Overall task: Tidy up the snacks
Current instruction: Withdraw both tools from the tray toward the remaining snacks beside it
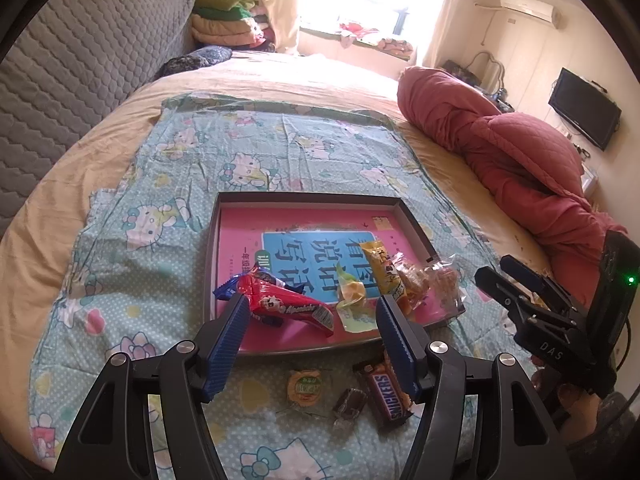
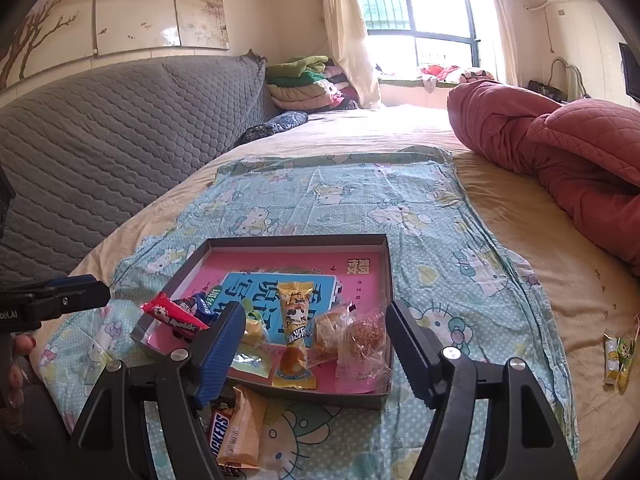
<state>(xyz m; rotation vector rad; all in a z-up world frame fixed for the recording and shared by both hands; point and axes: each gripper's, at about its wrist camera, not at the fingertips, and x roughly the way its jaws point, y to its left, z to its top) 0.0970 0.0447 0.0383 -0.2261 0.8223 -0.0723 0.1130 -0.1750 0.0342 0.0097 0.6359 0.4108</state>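
Observation:
A shallow dark tray (image 1: 304, 199) with a pink book cover inside lies on a Hello Kitty cloth (image 1: 280, 148); it also shows in the right wrist view (image 2: 384, 268). In it are a red wrapped bar (image 1: 292, 308), a yellow wrapped snack (image 2: 296, 320), a small green-yellow packet (image 1: 352, 300) and clear-wrapped pastries (image 2: 360, 336). On the cloth in front lie a Snickers bar (image 1: 386, 394), a round orange candy (image 1: 305, 387), a dark wrapped chocolate (image 1: 350, 402) and an orange packet (image 2: 242, 432). My left gripper (image 1: 312, 312) is open and empty over the tray's near edge. My right gripper (image 2: 316, 320) is open and empty.
A red quilt (image 1: 512, 160) is bundled on the right of the bed. A grey padded headboard (image 2: 100, 132) runs along the left. Folded blankets (image 1: 228, 20) are stacked at the far end. A small green-white packet (image 2: 618, 356) lies on the sheet at right.

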